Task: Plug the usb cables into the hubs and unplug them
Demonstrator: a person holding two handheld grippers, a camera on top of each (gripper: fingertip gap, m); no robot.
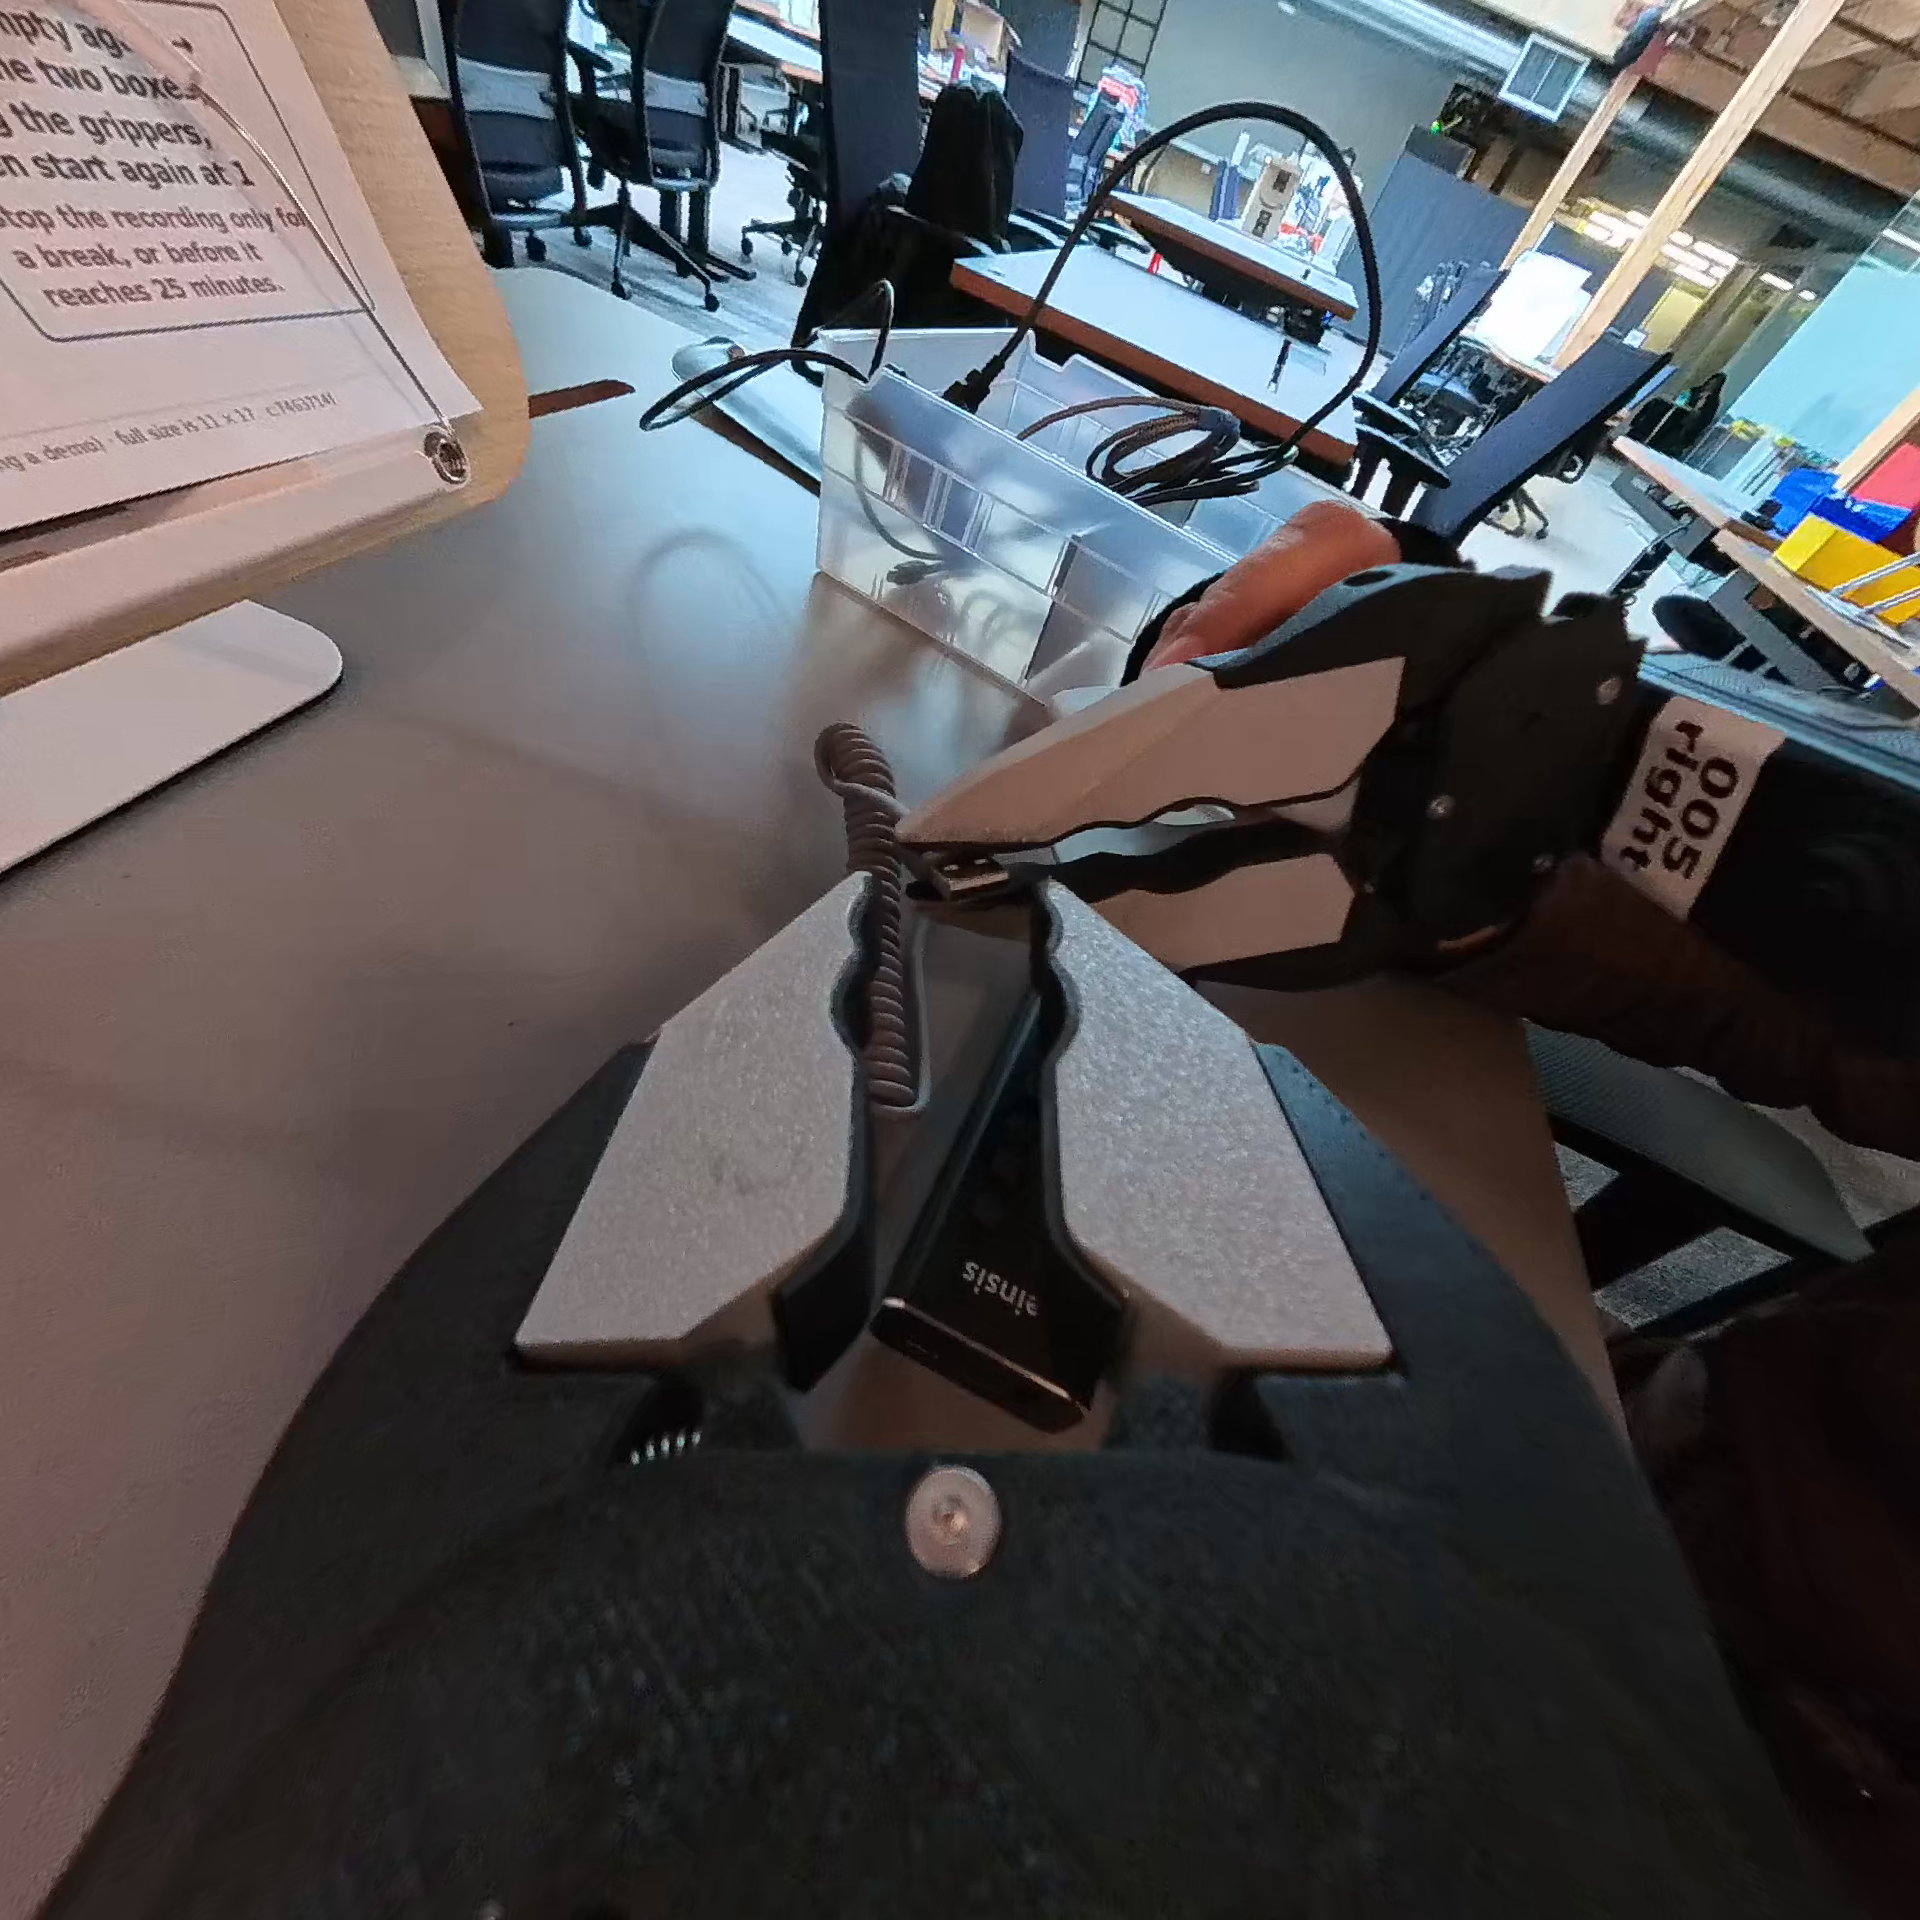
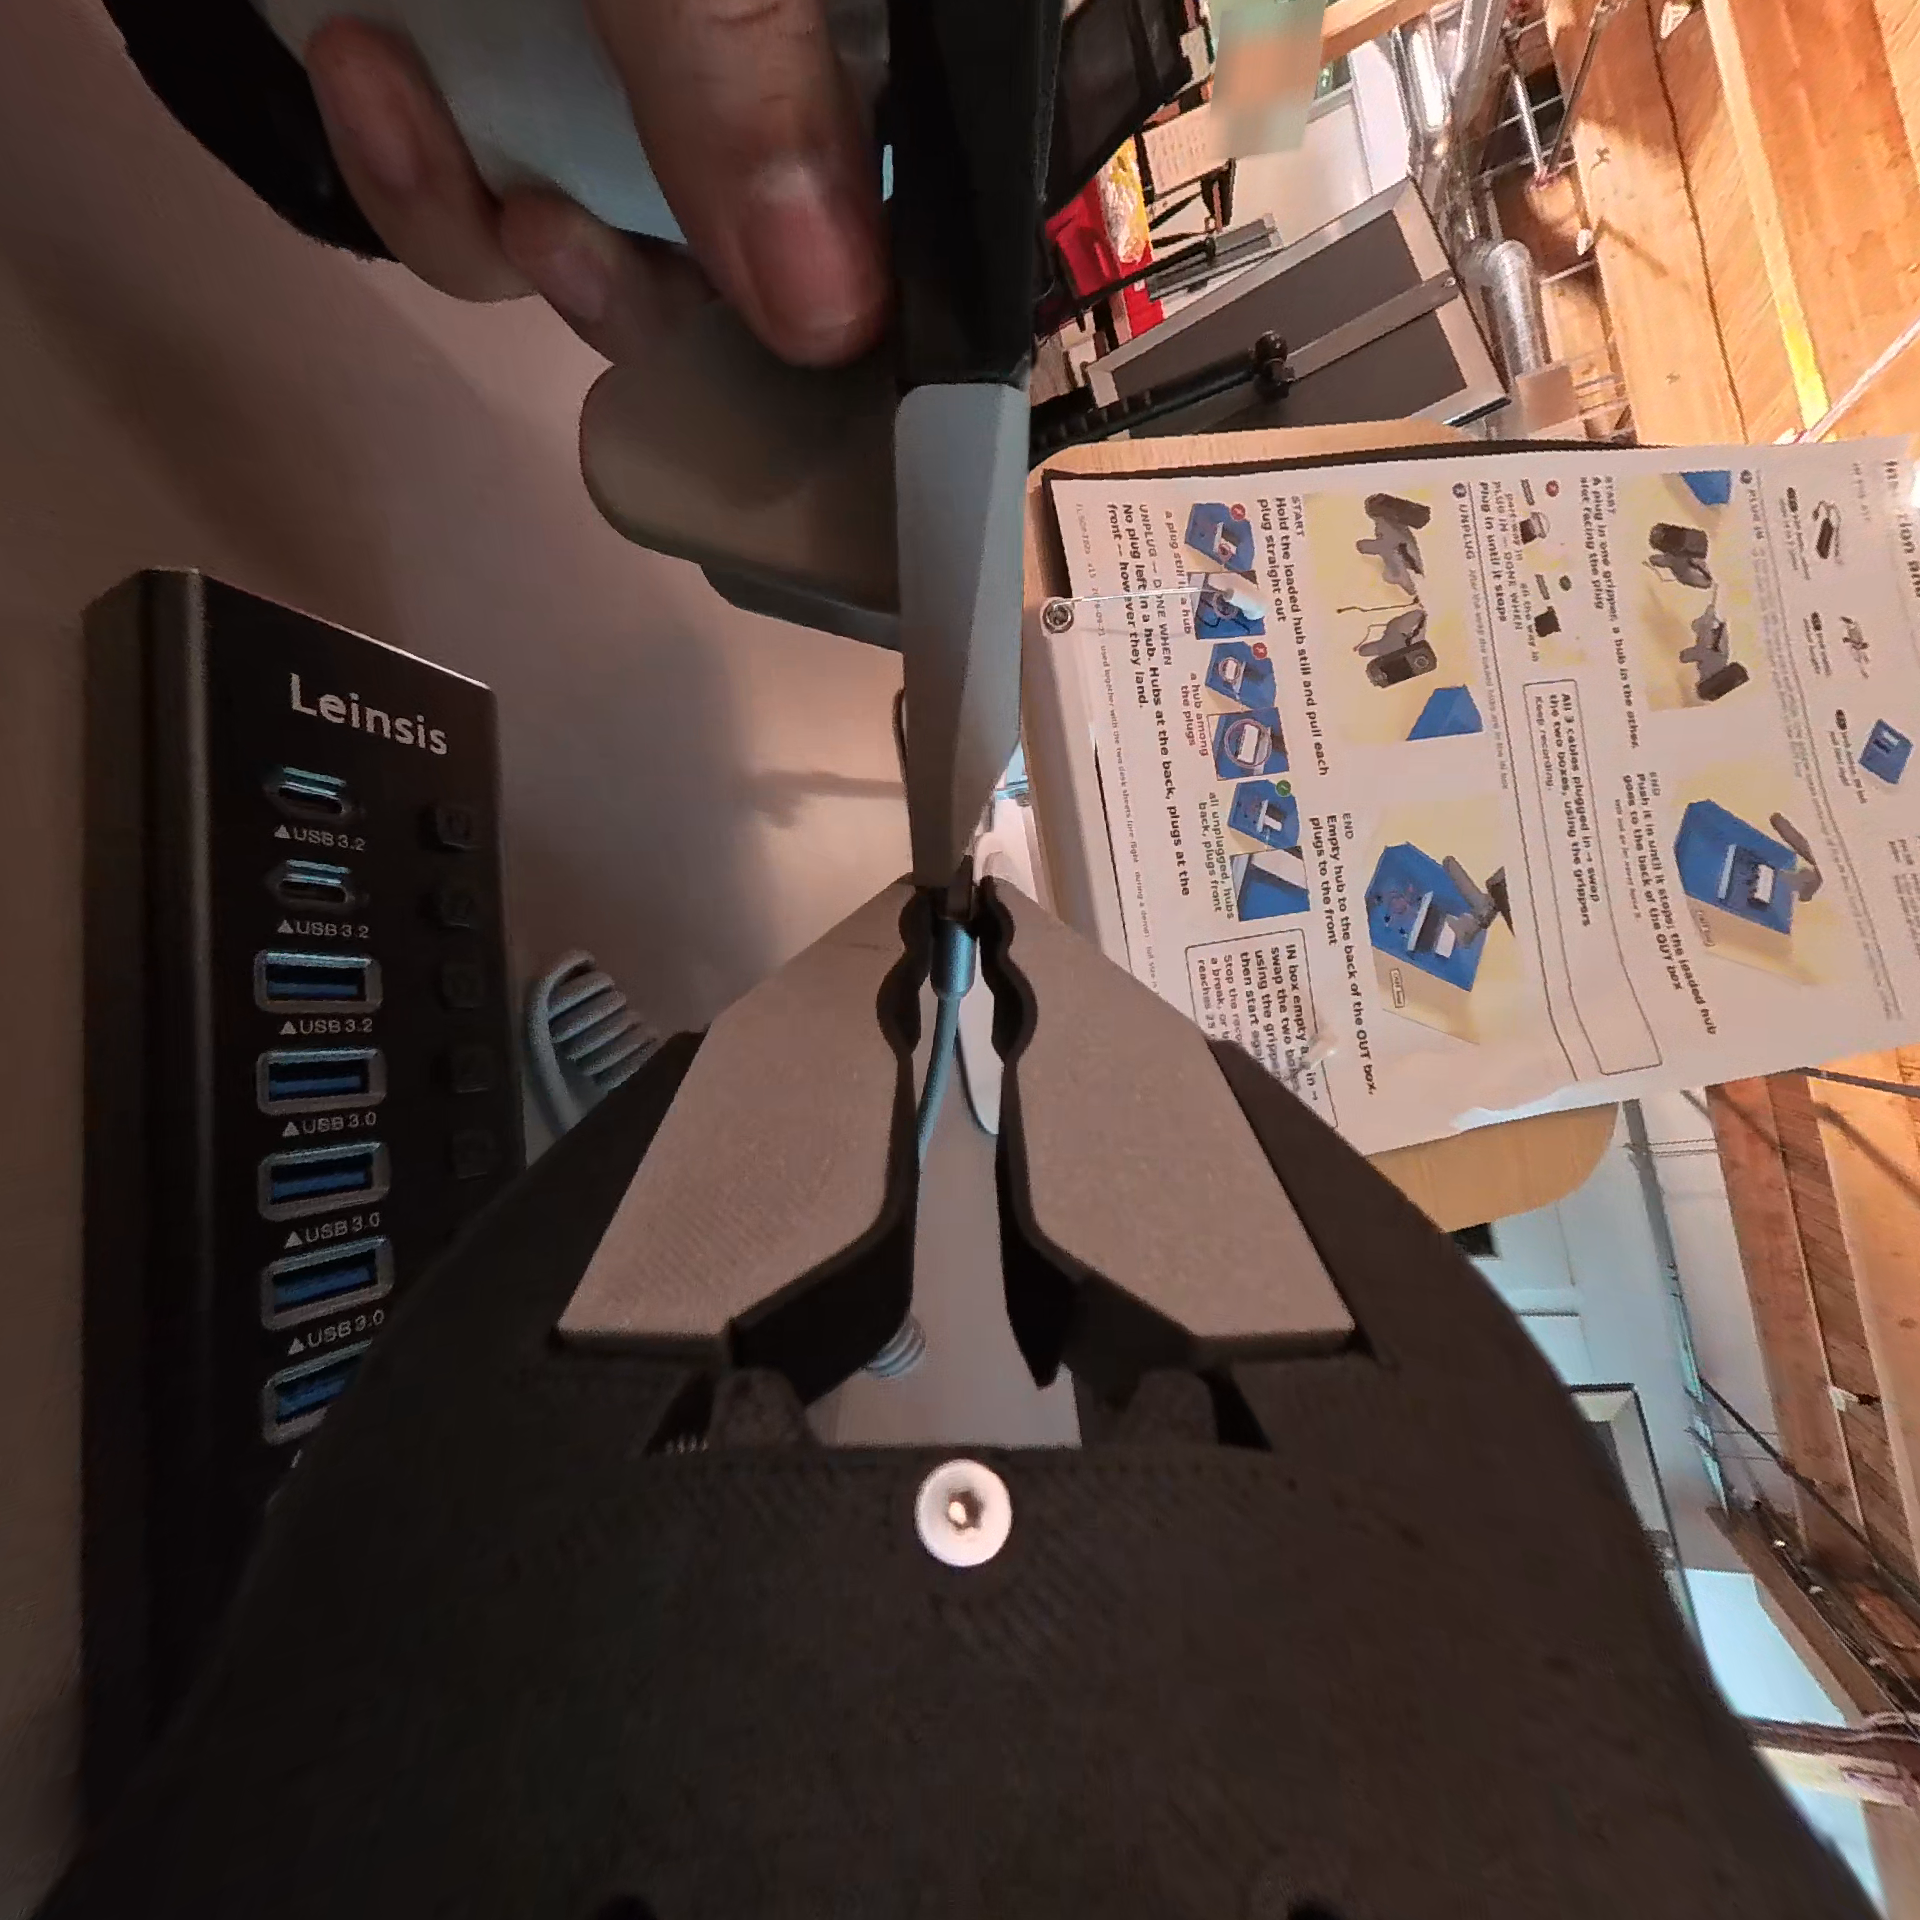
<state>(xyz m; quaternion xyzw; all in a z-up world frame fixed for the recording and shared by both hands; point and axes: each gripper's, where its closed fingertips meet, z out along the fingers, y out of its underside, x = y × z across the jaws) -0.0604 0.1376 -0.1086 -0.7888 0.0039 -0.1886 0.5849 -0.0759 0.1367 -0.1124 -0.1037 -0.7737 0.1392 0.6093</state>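
My left gripper [image 1: 956,902] is shut on a black USB hub [image 1: 1000,1262], held edge-up between its fingers above the brown table [image 1: 416,987]. A grey coiled cable [image 1: 871,935] runs up along the hub past the fingertips. My right gripper [image 1: 920,854] comes in from the right and is shut on the cable's USB plug [image 1: 968,879], whose metal end is bare, just above the left fingertips. In the right wrist view the right gripper [image 2: 951,906] pinches the plug [image 2: 951,951], and the hub's face with several blue ports [image 2: 312,1039] fills the left. The left gripper's finger [image 2: 956,644] points at my tips.
A clear plastic bin [image 1: 1039,520] with several black cables stands on the table behind. An instruction sheet on a wooden stand [image 1: 208,260] with a white base [image 1: 156,727] is at the left; it also shows in the right wrist view [image 2: 1403,779]. Office chairs and desks lie beyond.
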